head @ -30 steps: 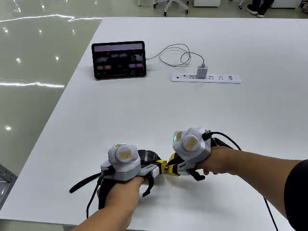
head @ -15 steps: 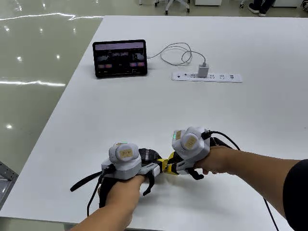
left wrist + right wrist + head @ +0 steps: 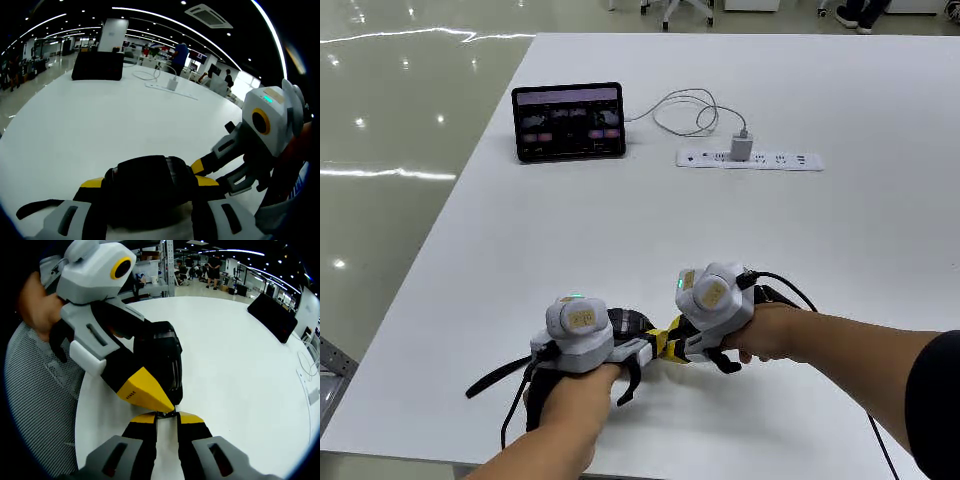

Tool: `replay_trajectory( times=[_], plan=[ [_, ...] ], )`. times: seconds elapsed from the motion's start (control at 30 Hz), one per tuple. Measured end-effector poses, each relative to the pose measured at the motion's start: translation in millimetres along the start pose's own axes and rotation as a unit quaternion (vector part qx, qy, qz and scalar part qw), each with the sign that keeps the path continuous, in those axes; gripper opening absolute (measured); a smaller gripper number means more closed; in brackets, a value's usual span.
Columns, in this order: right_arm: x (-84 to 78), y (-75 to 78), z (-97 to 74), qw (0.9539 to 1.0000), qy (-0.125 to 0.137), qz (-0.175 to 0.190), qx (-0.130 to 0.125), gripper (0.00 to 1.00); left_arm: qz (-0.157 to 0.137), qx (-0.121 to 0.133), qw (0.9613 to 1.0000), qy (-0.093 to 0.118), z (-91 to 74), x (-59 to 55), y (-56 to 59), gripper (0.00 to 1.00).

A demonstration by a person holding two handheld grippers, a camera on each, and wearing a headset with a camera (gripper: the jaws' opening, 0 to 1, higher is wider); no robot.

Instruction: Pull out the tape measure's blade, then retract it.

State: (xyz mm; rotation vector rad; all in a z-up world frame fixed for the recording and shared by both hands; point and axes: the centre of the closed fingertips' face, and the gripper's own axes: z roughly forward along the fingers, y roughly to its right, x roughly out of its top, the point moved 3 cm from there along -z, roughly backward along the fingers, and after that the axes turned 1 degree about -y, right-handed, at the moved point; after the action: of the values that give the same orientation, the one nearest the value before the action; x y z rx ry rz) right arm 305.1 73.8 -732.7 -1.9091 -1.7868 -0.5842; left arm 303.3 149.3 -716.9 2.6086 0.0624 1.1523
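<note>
**A:** How far along is it?

**B:** Barely begun, I'd judge. The left hand-held gripper (image 3: 150,182) pinches the black tape measure (image 3: 628,324) by its case, near the front edge of the desk (image 3: 770,230). The right hand-held gripper (image 3: 166,418) is pressed together on the tip of the blade (image 3: 166,413), right at the case. No blade length shows, so pulling and retracting both remain.

**A:** Room to pull?

**B:** Plenty of bare desk rightward. The tablet (image 3: 568,122) and power strip (image 3: 750,160) lie well apart, far side.
</note>
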Motion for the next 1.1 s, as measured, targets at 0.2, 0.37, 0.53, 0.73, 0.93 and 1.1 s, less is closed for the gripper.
replay_trajectory(
  times=[0.2,0.37,0.53,0.73,0.93,1.1],
  plan=[
    [-0.4,0.3,0.7,1.0000,-0.001,0.000,0.002,0.11,0.001,0.000,1.0000,0.000,0.3,-0.1,0.0,0.64],
    [-1.8,0.0,2.0,1.0000,-0.003,0.007,0.004,0.11,0.005,0.000,1.0000,0.001,0.3,-0.4,0.6,0.65],
    [-1.9,-0.4,2.0,0.9999,-0.004,0.012,0.006,0.11,0.006,0.000,1.0000,0.002,0.0,-0.4,0.8,0.65],
    [-1.9,-0.5,2.4,0.9999,-0.005,0.010,0.006,0.12,0.009,-0.002,1.0000,0.001,0.6,0.0,0.8,0.66],
    [-1.8,-0.8,2.6,1.0000,-0.009,0.000,0.005,0.12,-0.002,-0.009,1.0000,0.002,-0.8,1.8,-0.3,0.65],
    [-1.8,-1.2,2.3,0.9999,-0.010,-0.005,0.004,0.12,0.005,-0.010,0.9999,0.005,-1.8,3.5,0.3,0.66]
  ],
)
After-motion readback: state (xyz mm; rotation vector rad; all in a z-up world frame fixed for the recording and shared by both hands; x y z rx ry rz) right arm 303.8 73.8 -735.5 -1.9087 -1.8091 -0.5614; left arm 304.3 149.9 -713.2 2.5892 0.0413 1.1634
